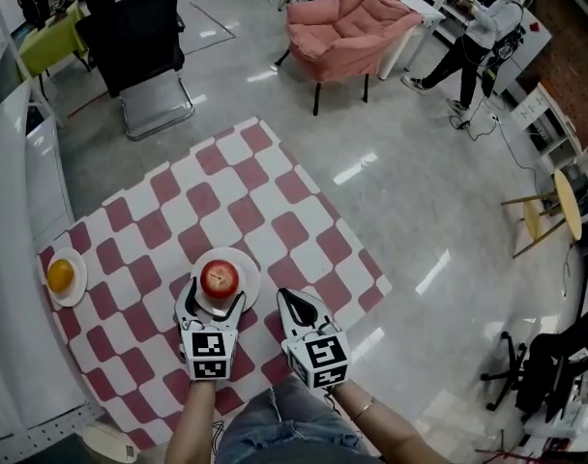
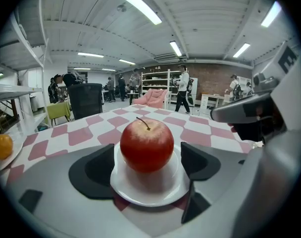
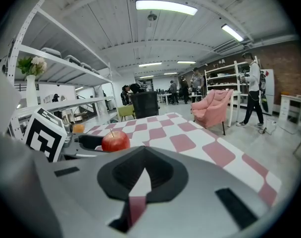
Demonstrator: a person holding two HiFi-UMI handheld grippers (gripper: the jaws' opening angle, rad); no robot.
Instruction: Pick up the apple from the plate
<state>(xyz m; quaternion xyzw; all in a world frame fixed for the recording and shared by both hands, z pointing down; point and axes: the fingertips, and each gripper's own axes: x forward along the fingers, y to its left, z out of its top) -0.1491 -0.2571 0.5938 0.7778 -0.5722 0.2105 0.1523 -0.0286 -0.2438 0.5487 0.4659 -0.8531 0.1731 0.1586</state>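
Note:
A red apple (image 1: 219,278) stands upright on a small white plate (image 1: 249,271) on the red-and-white checked cloth (image 1: 226,201). My left gripper (image 1: 215,304) is open, with one jaw on each side of the plate and the apple between them; the pads do not touch it. In the left gripper view the apple (image 2: 146,145) fills the middle, on the plate (image 2: 145,195), between the dark fingers (image 2: 98,170) of the left gripper (image 2: 148,168). My right gripper (image 1: 293,300) is shut and empty, just right of the plate. From the right gripper (image 3: 143,171) the apple (image 3: 115,141) lies to the left.
An orange (image 1: 60,275) sits on a second white plate (image 1: 76,293) at the cloth's left edge. A white shelf unit (image 1: 14,259) runs along the left. Beyond the cloth are a black chair (image 1: 144,51), a pink armchair (image 1: 347,22) and a standing person (image 1: 478,37).

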